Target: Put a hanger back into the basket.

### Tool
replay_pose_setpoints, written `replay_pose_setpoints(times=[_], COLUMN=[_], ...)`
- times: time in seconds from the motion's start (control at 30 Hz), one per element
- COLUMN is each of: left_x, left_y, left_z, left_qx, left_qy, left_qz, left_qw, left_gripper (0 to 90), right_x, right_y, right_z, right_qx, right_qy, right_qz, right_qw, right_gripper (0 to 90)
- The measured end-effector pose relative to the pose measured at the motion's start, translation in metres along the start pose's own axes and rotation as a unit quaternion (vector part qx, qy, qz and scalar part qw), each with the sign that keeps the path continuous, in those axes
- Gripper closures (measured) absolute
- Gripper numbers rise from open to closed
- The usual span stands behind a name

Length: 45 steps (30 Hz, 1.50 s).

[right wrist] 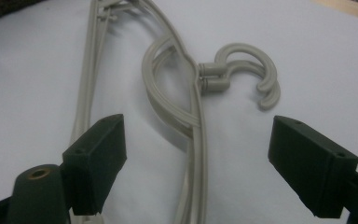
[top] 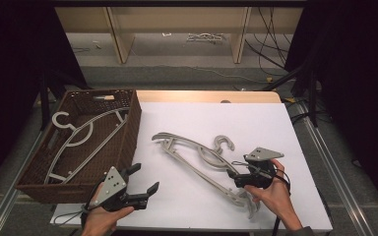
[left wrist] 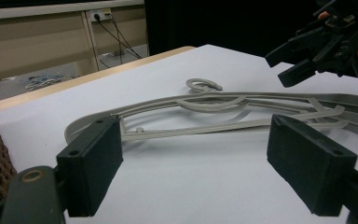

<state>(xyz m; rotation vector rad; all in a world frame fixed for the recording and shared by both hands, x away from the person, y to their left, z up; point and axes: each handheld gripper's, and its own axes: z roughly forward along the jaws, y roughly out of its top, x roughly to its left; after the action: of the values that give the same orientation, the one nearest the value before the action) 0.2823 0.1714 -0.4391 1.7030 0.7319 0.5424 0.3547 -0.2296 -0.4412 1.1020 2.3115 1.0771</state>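
high view | white table (top: 202, 206) | hangers (top: 197, 160) | wicker basket (top: 130, 132) left

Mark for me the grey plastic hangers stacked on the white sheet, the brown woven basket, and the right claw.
Grey plastic hangers (top: 197, 162): high view, on the crossing arms.
Brown woven basket (top: 130, 132): high view, on its right wall.
Right claw (top: 236, 178): high view, midway between its tips, above the hangers.

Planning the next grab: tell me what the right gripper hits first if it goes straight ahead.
Probably the stacked hangers: the right gripper, jaws open, points at their upper arms near the hooks. Depth is unclear.
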Motion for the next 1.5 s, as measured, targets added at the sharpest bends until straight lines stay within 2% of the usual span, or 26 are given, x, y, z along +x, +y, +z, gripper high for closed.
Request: replay_pose_setpoints(times=[0.07, 0.13, 0.2, 0.23, 0.27, 0.33, 0.37, 0.43, 0.57, 0.63, 0.67, 0.7, 0.73, 0.77, 0.8, 0.93, 1.0, 1.07, 1.13, 1.27, 1.33, 1.37, 1.5], left_x=[0.000, 0.000, 0.000, -0.001, -0.001, -0.002, -0.002, -0.002, -0.002, -0.001, -0.001, -0.001, -0.001, -0.002, -0.001, -0.001, -0.001, -0.001, -0.001, -0.001, -0.001, -0.001, 0.000], left_y=[0.000, 0.000, 0.000, 0.000, 0.000, 0.000, 0.000, 0.000, 0.000, 0.000, 0.000, 0.000, 0.000, 0.000, 0.000, 0.000, 0.000, 0.000, 0.000, 0.000, 0.000, 0.000, 0.000], left_z=[0.000, 0.000, 0.000, 0.001, 0.001, 0.002, 0.002, 0.002, 0.002, 0.002, 0.002, 0.002, 0.002, 0.002, 0.002, 0.002, 0.002, 0.002, 0.002, 0.003, 0.003, 0.003, 0.002], left_qx=[-0.001, -0.001, 0.000, -0.003, -0.001, 0.003, 0.003, 0.003, 0.001, 0.001, 0.001, 0.001, 0.001, 0.001, 0.001, 0.001, 0.002, 0.001, 0.000, 0.002, 0.001, 0.001, 0.002], left_qy=[-0.001, -0.002, -0.004, -0.004, -0.005, -0.006, -0.007, -0.007, -0.005, -0.004, -0.004, -0.005, -0.004, -0.005, -0.005, -0.006, -0.006, -0.007, -0.007, -0.007, -0.007, -0.008, -0.006], left_qz=[0.001, 0.000, 0.000, -0.004, 0.001, 0.003, 0.005, 0.006, 0.004, 0.004, 0.004, 0.004, 0.004, -0.002, 0.006, 0.009, 0.007, 0.008, 0.010, 0.009, 0.008, 0.008, 0.008], left_qw=[1.0000, 1.0000, 1.0000, 1.0000, 1.0000, 1.0000, 1.0000, 1.0000, 1.0000, 1.0000, 1.0000, 1.0000, 1.0000, 1.0000, 1.0000, 0.9999, 1.0000, 0.9999, 0.9999, 0.9999, 0.9999, 0.9999, 0.9999], left_gripper=[18.0, 18.0, 18.0, 18.0, 18.0, 18.0, 17.9, 17.9, 17.9, 17.8, 17.8, 17.8, 17.8, 17.8, 17.8, 17.8, 17.8, 17.9, 17.9, 17.9, 17.9, 17.9, 17.9], right_x=[-0.005, -0.006, -0.008, -0.010, -0.010, -0.006, -0.006, -0.006, -0.009, -0.010, -0.010, -0.009, -0.012, -0.012, -0.013, -0.013, -0.014, -0.013, -0.015, -0.015, -0.012, -0.013, -0.013], right_y=[0.000, 0.000, 0.000, -0.001, 0.000, 0.000, 0.000, 0.003, 0.004, 0.005, 0.005, 0.007, 0.008, 0.009, 0.010, 0.011, 0.012, 0.012, 0.013, 0.013, 0.015, 0.015, 0.018], right_z=[0.006, 0.011, 0.015, 0.018, 0.020, 0.022, 0.025, 0.028, 0.038, 0.041, 0.043, 0.044, 0.045, 0.046, 0.048, 0.053, 0.055, 0.054, 0.054, 0.052, 0.050, 0.050, 0.045], right_qx=[0.011, 0.026, 0.040, 0.040, 0.046, 0.057, 0.065, 0.087, 0.104, 0.118, 0.115, 0.123, 0.128, 0.130, 0.131, 0.143, 0.155, 0.166, 0.159, 0.155, 0.161, 0.157, 0.148], right_qy=[0.002, 0.013, 0.018, 0.024, 0.030, 0.026, 0.025, 0.028, 0.024, 0.022, 0.025, 0.027, 0.031, 0.032, 0.033, 0.030, 0.036, 0.040, 0.039, 0.038, 0.035, 0.039, 0.033], right_qz=[-0.013, -0.011, -0.020, -0.036, -0.041, -0.020, -0.032, -0.026, -0.031, -0.019, -0.020, -0.008, -0.020, -0.016, -0.017, -0.004, -0.005, 0.009, -0.005, -0.003, 0.004, -0.005, -0.009], right_qw=[0.9999, 0.9995, 0.9989, 0.9983, 0.9976, 0.9978, 0.9971, 0.9955, 0.9938, 0.9926, 0.9929, 0.9920, 0.9911, 0.9909, 0.9907, 0.9893, 0.9873, 0.9853, 0.9866, 0.9871, 0.9863, 0.9868, 0.9883], right_gripper=[23.6, 29.6, 31.3, 34.2, 37.5, 41.8, 43.9, 45.0, 49.8, 53.8, 55.2, 57.4, 58.9, 60.7, 62.6, 68.3, 71.1, 74.1, 77.7, 78.8, 79.1, 79.3, 80.8])
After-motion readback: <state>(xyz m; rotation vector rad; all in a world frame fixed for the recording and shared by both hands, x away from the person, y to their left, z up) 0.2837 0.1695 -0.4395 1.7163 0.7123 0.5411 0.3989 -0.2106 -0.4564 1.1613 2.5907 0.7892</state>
